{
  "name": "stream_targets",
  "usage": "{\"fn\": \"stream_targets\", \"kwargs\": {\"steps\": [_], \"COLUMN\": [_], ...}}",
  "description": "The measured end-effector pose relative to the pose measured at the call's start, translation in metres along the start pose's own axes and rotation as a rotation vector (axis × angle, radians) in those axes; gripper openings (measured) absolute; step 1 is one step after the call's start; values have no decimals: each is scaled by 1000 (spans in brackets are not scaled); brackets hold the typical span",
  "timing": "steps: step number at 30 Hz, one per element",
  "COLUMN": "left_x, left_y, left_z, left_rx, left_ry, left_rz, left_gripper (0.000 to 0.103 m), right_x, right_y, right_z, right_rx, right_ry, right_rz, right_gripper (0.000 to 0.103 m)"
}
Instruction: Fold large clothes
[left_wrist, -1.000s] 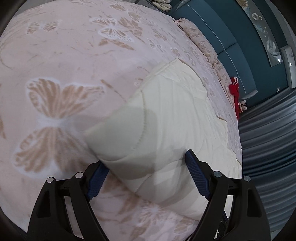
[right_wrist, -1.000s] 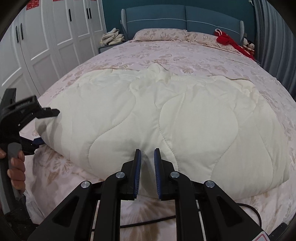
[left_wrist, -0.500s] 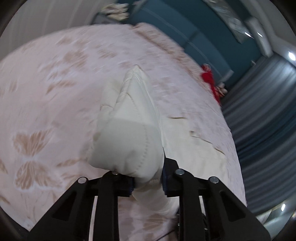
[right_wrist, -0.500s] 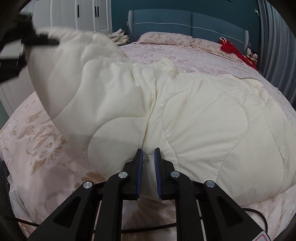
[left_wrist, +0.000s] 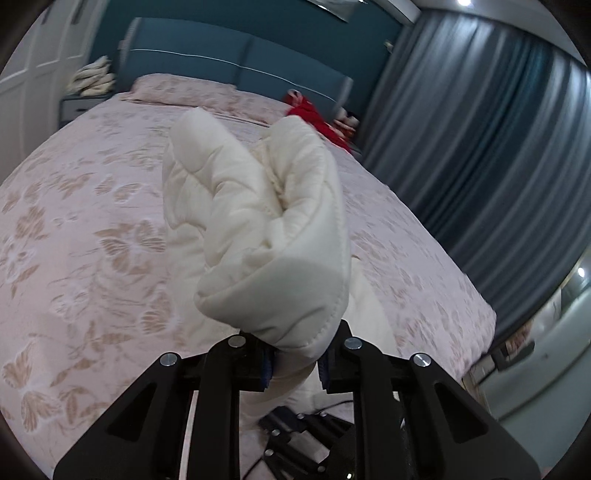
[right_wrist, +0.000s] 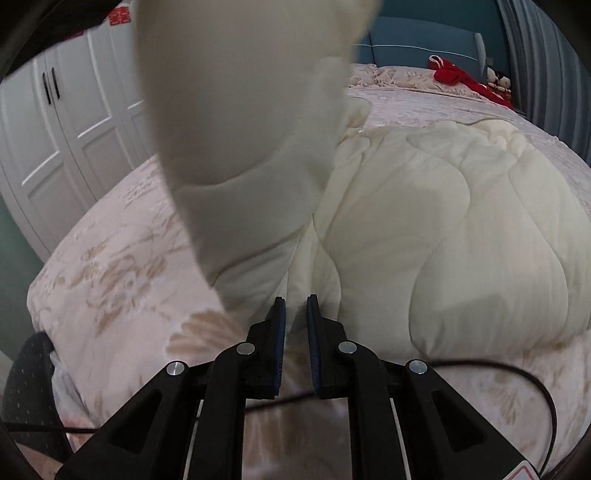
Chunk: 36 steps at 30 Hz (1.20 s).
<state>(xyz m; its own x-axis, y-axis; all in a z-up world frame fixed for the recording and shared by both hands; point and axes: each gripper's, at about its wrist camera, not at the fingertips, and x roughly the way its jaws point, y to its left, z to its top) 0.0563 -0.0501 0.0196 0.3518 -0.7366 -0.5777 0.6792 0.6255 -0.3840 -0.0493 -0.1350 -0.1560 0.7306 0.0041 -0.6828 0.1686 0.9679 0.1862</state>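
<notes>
left hand-held gripper (left_wrist: 295, 363) pinching quilt (left_wrist: 273, 236) edge, lifted

My left gripper (left_wrist: 295, 363) holds a corner of the cream quilted comforter (right_wrist: 443, 229) up above the pink floral bedspread (left_wrist: 85, 240). The rest lies on the bed, ahead of my right gripper (right_wrist: 294, 314). A red cloth (right_wrist: 458, 75) lies behind it, near the headboard.

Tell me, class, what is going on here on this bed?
A person with a gripper in each hand is folding a cream quilted comforter on a bed with a pink floral cover. The left gripper is clamped on one corner and has lifted it high, so the cloth hangs in front of the right camera. The right gripper pinches the near edge low at the bed. Most of the comforter lies flat; the fold is not yet laid over.
</notes>
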Motion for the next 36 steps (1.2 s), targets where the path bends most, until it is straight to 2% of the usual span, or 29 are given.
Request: {"fn": "stream_targets", "kwargs": {"steps": [3,6,10,14,24,31,33,35,36], "left_x": [15,31,57,86,148,185,183,172,166], "left_y": [-20,-41,-56,-69,-104,-118,-123,-123,-124], "left_z": [-4,-10,-18,-29,-52,-74,-73,-65,-59], "left_rx": [55,117,139,166,224,264,279,245,221], "left_ry": [45,96,149,204,316,366,356,345,336], "left_rz": [-26,-41,-69,-73,-43,14,19,-10,-29], "left_gripper": [16,16,16,16,16,17,19,33,37], "right_x": [-21,-51,-80,-99,-142,-147,-151,-155,-157], "right_y": [-3,-11,-27,-36,-45,-82,-92,-102,-106], "right_z": [-5,-10,-4,-5,-16,-24,-24,-23,-21], "right_rx": [20,27,81,108,89,240,279,303,310], "right_ry": [7,-28,-74,-79,-92,-50,-54,-67,-78], "right_rz": [7,-10,-34,-61,-90,-122,-129,-137,-143], "right_gripper": [10,10,11,11,13,14,15,16,20]}}
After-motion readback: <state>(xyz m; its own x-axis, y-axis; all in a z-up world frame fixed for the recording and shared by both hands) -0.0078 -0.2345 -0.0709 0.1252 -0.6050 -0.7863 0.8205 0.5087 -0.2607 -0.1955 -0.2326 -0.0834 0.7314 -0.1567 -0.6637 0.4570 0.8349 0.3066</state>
